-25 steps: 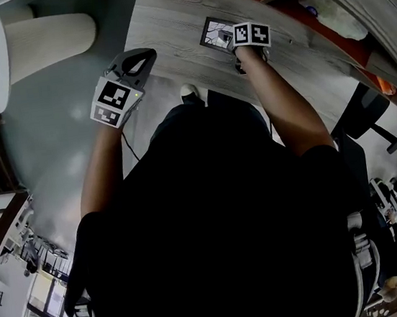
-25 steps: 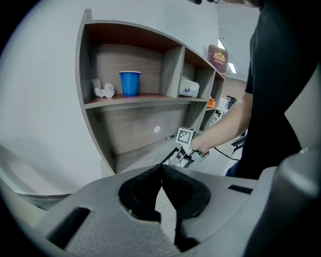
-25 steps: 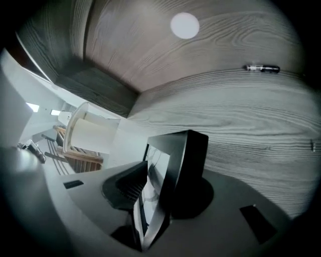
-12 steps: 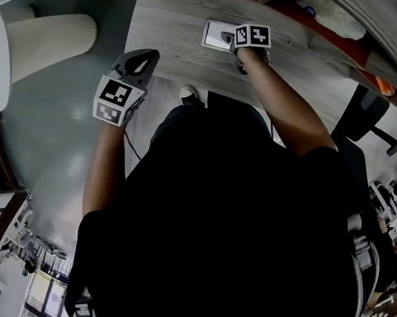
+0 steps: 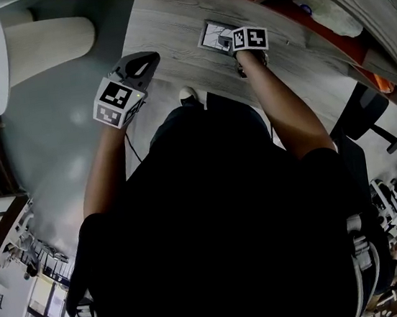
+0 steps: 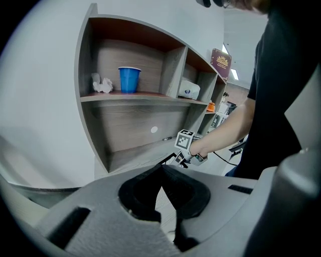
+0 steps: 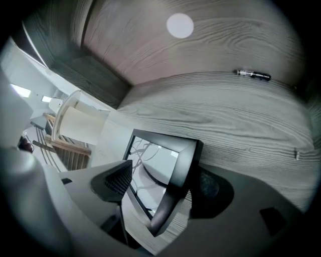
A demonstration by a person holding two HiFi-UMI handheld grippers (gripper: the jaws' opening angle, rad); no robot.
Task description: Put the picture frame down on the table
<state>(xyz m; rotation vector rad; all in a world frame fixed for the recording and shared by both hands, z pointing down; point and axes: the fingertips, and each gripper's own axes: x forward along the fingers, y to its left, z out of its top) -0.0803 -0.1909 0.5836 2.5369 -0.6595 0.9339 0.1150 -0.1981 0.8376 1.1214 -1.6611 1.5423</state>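
The black picture frame (image 7: 183,163) with its reflecting glass stands tilted on the grey wooden table (image 7: 225,115), between the jaws of my right gripper (image 7: 165,180). Those jaws have just been opening. The left finger stands clear of the glass, and the frame's right border lies close against the right pad. In the head view the picture frame (image 5: 213,35) sits just beyond my right gripper (image 5: 225,40), near the table's middle. My left gripper (image 5: 143,58) hovers at the table's near-left edge. Seen from its own camera, my left gripper (image 6: 161,170) has its jaws together and nothing in them.
A dark pen (image 7: 252,75) lies on the table beyond the frame, under a wooden back panel with a white round sticker (image 7: 179,25). The shelf above holds a blue cup (image 6: 129,79). A beige chair (image 5: 45,40) stands left of the table (image 5: 166,21).
The picture frame's glass flashed bright half a second ago and now looks dark again, so its tilt changed. The right gripper shifted slightly. The left gripper stayed put.
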